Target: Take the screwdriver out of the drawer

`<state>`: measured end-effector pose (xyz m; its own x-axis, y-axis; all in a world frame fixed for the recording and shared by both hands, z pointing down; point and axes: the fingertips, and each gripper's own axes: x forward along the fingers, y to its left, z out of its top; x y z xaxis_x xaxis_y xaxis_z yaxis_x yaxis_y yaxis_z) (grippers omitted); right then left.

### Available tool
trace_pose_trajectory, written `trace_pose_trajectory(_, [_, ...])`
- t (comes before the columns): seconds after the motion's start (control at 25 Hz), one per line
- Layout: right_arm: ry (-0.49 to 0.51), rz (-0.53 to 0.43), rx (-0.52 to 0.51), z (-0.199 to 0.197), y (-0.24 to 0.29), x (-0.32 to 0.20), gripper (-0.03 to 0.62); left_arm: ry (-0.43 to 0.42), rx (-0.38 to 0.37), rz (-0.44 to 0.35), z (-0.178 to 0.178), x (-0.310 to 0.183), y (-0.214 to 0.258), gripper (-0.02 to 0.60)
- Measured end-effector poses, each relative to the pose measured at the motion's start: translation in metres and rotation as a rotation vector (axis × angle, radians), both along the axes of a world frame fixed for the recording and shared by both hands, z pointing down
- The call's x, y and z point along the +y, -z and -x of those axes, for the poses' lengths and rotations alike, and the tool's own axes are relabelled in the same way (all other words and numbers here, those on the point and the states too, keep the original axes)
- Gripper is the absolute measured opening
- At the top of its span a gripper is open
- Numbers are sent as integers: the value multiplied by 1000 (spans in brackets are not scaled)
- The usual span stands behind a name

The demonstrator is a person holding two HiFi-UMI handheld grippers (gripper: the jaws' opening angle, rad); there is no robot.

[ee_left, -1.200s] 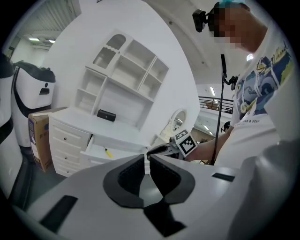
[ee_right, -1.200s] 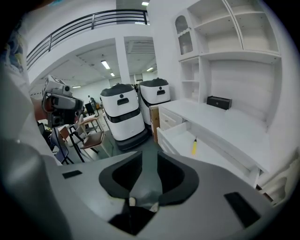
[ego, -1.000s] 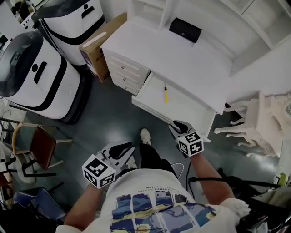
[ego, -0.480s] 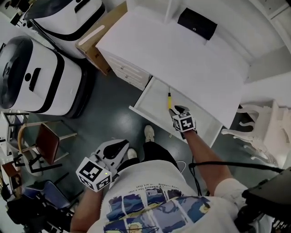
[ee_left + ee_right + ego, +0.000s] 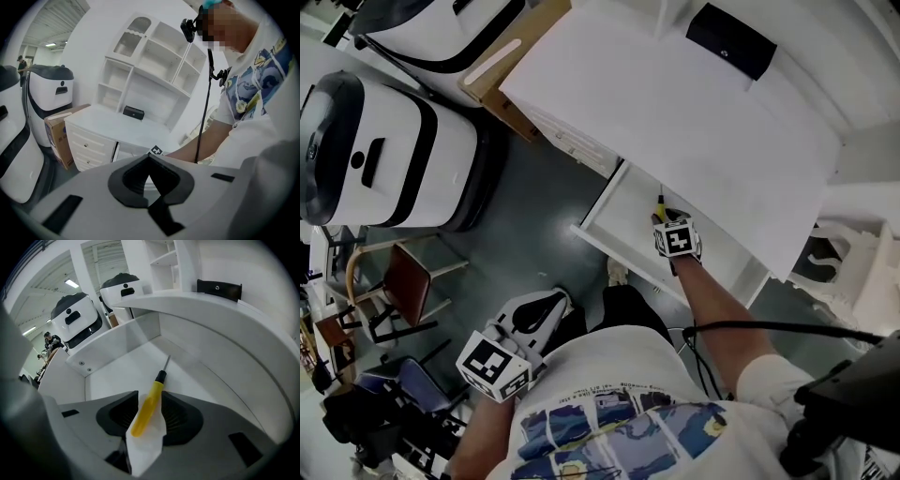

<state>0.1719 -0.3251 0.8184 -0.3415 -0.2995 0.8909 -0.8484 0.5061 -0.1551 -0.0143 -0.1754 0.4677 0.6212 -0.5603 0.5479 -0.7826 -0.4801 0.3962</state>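
Two grippers, one job: the right gripper [image 5: 664, 217] hung nose-down over the open drawer [image 5: 614, 211] beneath the white desk [image 5: 675, 112], its jaws opening with the yellow handle of the screwdriver [image 5: 149, 404] between the pads but not pinched. The tool lay flat on the drawer floor, its thin metal shaft pointing toward the back. The left gripper [image 5: 151, 185] was held near the person's body, jaws closed on nothing. The screwdriver looked light and rigid, its smooth plastic handle likely to roll or slip; the thick middle of the handle, taken squarely, seemed a safer hold than the narrow shaft.
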Motion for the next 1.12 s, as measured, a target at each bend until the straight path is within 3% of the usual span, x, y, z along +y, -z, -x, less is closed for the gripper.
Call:
trace_pose_trajectory(0.68, [-59, 22, 104, -8, -19, 0, 100, 13, -15, -26, 31, -8, 7, 12])
trace_pose_trajectory(1.12, [-27, -3, 128, -6, 18, 12, 97, -13, 30, -81, 55, 1, 14, 13])
